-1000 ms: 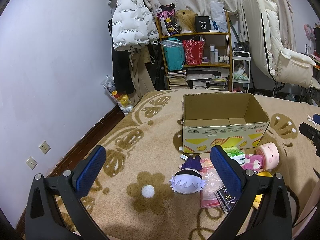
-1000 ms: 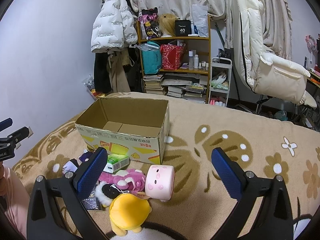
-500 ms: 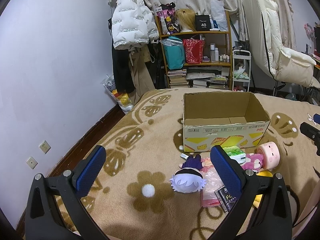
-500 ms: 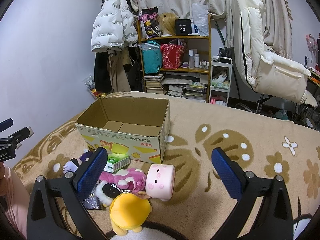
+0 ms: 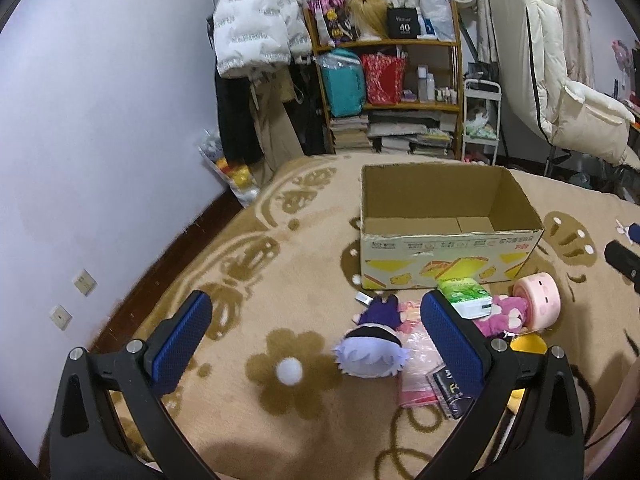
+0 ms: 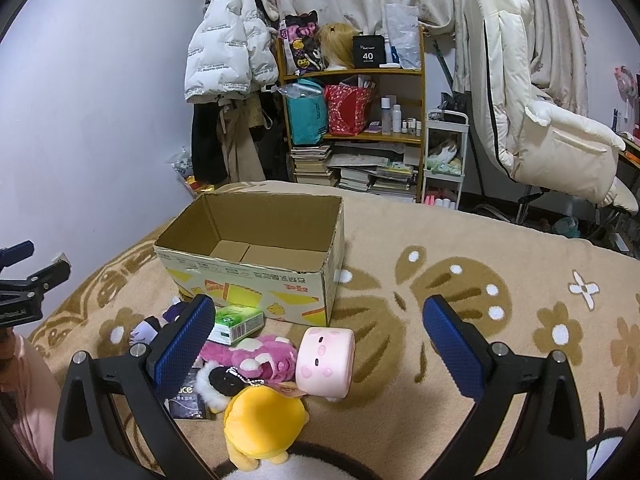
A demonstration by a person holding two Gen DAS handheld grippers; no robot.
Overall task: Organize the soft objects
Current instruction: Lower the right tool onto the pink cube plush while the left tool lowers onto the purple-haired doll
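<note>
Both grippers — left gripper (image 5: 316, 334) and right gripper (image 6: 318, 336) — are hovering spread and empty, barely shifted over the last second, so sorting is not yet starting. The plush toys (image 6: 256, 360) are lying heaped just before the empty cardboard box (image 6: 256, 280), tangled with a green tissue pack (image 6: 236, 322) and packets.

box (image 6: 256, 292) yellow-printed tan | blanket (image 6: 440, 280) beige, brown flowers | plush (image 6: 262, 420) yellow

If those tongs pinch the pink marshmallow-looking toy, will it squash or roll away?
The pink cylinder plush looks soft, so it would probably squash. It lies on its curved side on the fuzzy blanket, so a push might roll it, though the pile should slow it.
</note>
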